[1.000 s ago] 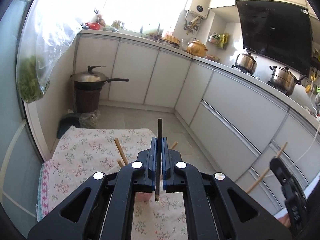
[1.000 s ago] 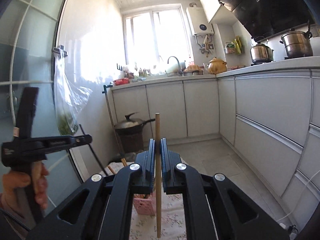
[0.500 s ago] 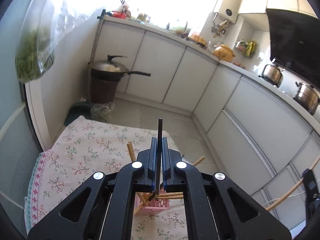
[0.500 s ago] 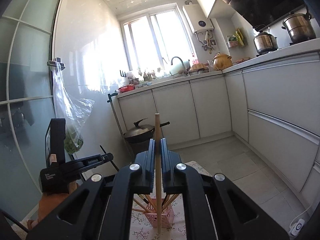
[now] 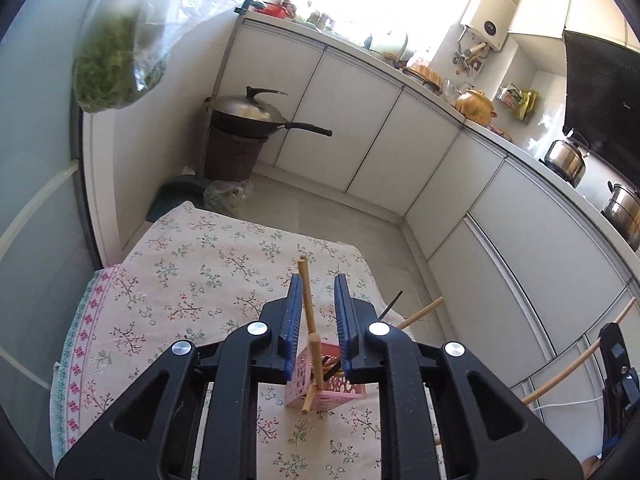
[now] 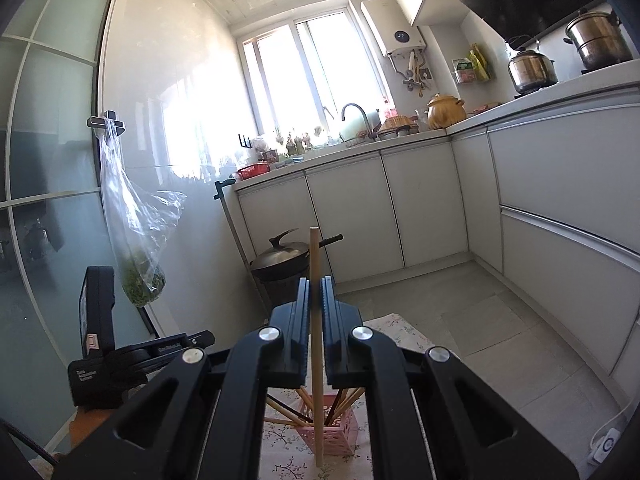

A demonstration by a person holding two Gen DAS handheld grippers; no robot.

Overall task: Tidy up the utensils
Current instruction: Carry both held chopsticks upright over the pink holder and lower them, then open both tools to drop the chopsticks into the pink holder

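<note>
Over the floral tablecloth (image 5: 188, 280), the left gripper (image 5: 316, 312) hangs just above a pink slotted basket (image 5: 320, 390); its jaws have just been opening, blue pads now apart w/ nothing pinched. 1 wooden chopstick (image 5: 308, 312) shows in the gap, standing in the basket w/ others. 1 black chopstick (image 5: 390, 305) leans out to the right beside a tan one. In the right wrist view, the right gripper (image 6: 316, 312) is clamped on 1 upright wooden chopstick (image 6: 315, 360), lower tip in front of the basket (image 6: 336, 438), contact w/ cloth unclear
</note>
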